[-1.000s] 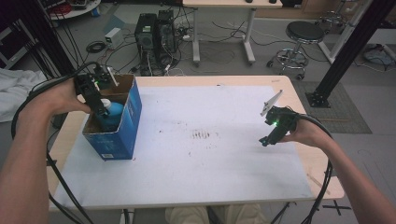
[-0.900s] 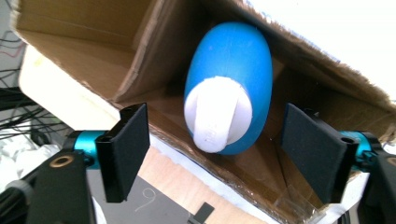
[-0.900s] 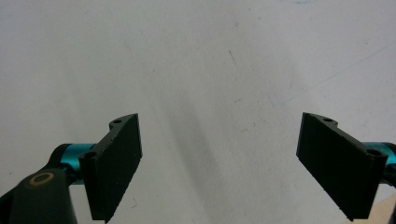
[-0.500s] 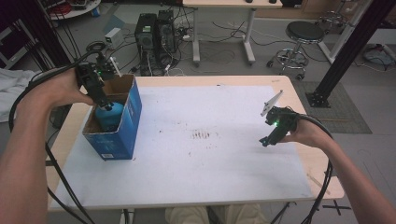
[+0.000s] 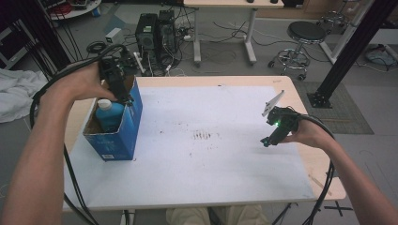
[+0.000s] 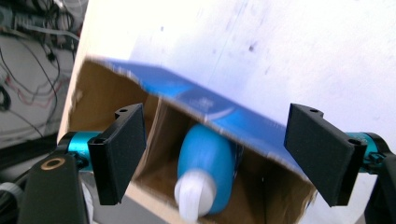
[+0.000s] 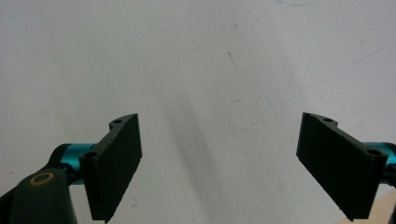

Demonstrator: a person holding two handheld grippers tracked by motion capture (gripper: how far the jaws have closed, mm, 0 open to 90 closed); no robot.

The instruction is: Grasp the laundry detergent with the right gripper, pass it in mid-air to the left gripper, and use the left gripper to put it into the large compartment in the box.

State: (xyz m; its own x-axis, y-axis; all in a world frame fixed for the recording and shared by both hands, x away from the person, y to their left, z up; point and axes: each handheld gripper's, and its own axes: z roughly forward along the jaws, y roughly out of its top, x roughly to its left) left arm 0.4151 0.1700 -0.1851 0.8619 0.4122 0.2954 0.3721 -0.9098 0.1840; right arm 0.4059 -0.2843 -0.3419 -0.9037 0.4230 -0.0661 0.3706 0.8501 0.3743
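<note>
A: Item one, left gripper (image 6: 215, 156). How are the jaws standing?

B: They are standing wide apart and have just been opening further. Nothing is sitting between the pads; they are gripping nothing. In the left gripper view they are framing the open mouth of the box below.

A: Item two, what is lying under them?

B: A blue plastic bottle with a white cap (image 6: 205, 175) is resting inside the blue cardboard box with the brown inner walls (image 6: 196, 100). It is leaning, cap end towards the camera, clear of both jaws. In the high view the bottle (image 5: 109, 114) is showing in the box (image 5: 123, 136), white cap uppermost.

A: Where is the box standing?

B: At the far left of the white sheet covering the wooden table (image 5: 202, 168), close to the left edge. The left gripper (image 5: 123, 97) is hovering over its far rim, held in the person's left hand (image 5: 82, 83).

A: Item three, right gripper (image 7: 222, 163)?

B: Its jaws are likewise standing wide open, holding nothing, looking down at the bare white sheet. In the high view the right gripper (image 5: 267, 140) is sitting at the right side of the table, well apart from the box.

A: Surroundings?

B: Beyond the far edge, black computer towers (image 5: 157, 30) and a round black stool (image 5: 305, 33) are standing on the floor.
</note>
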